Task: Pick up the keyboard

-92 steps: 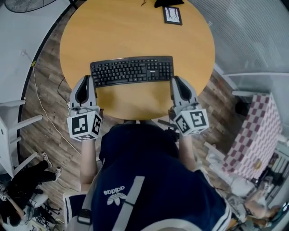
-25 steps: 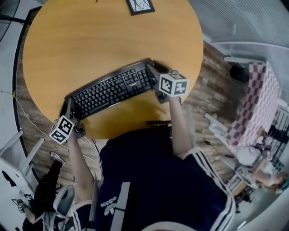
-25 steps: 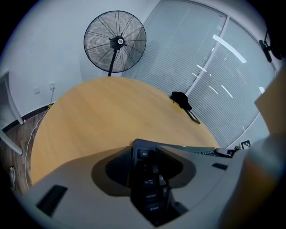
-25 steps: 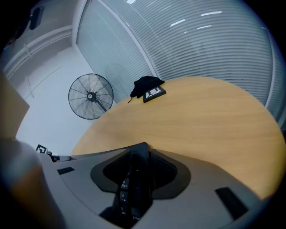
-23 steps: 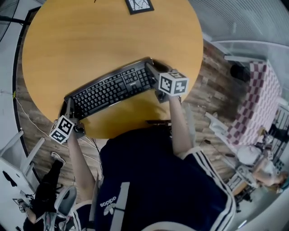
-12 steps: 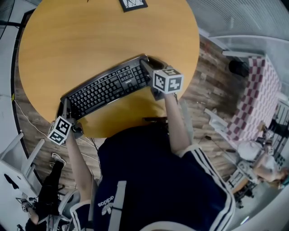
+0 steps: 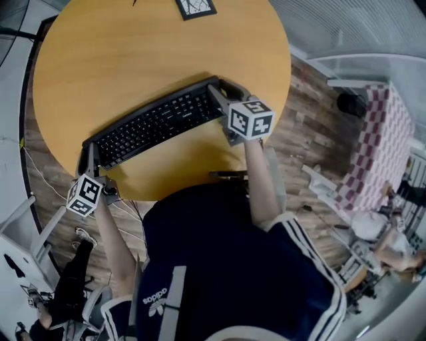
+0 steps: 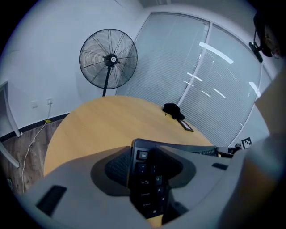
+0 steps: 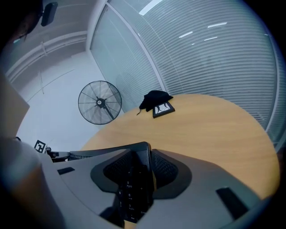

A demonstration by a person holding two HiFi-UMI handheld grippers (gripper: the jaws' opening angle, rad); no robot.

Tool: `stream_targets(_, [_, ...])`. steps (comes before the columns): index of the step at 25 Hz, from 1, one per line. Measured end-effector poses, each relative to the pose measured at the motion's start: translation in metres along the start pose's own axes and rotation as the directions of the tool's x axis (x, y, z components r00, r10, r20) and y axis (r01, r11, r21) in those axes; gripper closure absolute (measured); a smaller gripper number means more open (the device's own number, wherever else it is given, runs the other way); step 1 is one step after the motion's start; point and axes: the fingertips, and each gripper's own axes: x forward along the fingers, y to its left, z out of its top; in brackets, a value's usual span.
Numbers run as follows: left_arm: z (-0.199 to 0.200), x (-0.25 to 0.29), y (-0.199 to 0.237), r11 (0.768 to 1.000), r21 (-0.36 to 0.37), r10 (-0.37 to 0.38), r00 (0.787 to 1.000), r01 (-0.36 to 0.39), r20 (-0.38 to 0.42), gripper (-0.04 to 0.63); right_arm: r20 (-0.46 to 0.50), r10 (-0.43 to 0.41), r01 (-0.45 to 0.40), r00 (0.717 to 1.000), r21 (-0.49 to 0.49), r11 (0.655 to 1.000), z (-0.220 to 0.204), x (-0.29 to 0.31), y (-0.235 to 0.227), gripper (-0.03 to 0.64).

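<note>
Judging from how things sit, the grasp step is pretty much done and the lift is what's left. The keyboard (image 7: 156,123) is laid slantwise across the near half of the round table (image 7: 133,46), with its left end right at the table's edge and its right end further in. Each short end is clamped. The left tool (image 7: 90,157) is clenched on the end with the Esc key, which is seen pinched between the jaws in the left gripper view. The right tool (image 7: 225,93) is clenched on the number-pad end, seen the same way in the right gripper view. So the keyboard is spanned between the two tools, one at either end, keys facing up. Whether it's been raised clear of the table can't be told from these angles. For the next move, both ends probably need to be brought up together and kept level, since an uneven lift could let the board twist or slip out of one grip. The framed picture (image 7: 196,6) at the far side is well apart and shouldn't be bothered.
</note>
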Motion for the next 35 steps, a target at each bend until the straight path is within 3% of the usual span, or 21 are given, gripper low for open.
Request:
stream_targets(12, [0.049, -0.054, -0.032, 0.995, 0.083, -0.078, 0.978, 0.063, 0.191, 0.437, 0.210, 0.074, -0.057, 0.975, -0.089, 0.994, 0.058, -0.057, 0.035, 0.488])
stream_targets(19, [0.081, -0.112, -0.058, 0.984, 0.149, -0.142, 0.933, 0.097, 0.330, 0.437, 0.353, 0.133, -0.078, 0.926, -0.166, 0.983, 0.094, -0.117, 0.070, 0.488])
stream_targets(27, [0.106, -0.166, -0.077, 0.966, 0.227, -0.209, 0.880, 0.120, 0.426, 0.437, 0.444, 0.149, -0.060, 0.883, -0.208, 0.976, 0.111, -0.175, 0.103, 0.488])
stream_targets(32, [0.101, -0.140, -0.049, 0.952, 0.256, -0.271, 0.852, 0.168, 0.448, 0.437, 0.499, 0.119, -0.011, 0.859, -0.215, 0.977, 0.091, -0.161, 0.110, 0.488])
stream_targets(35, [0.096, -0.133, -0.039, 0.947, 0.258, -0.294, 0.834, 0.189, 0.468, 0.437, 0.508, 0.120, 0.025, 0.853, -0.269, 0.963, 0.089, -0.161, 0.121, 0.488])
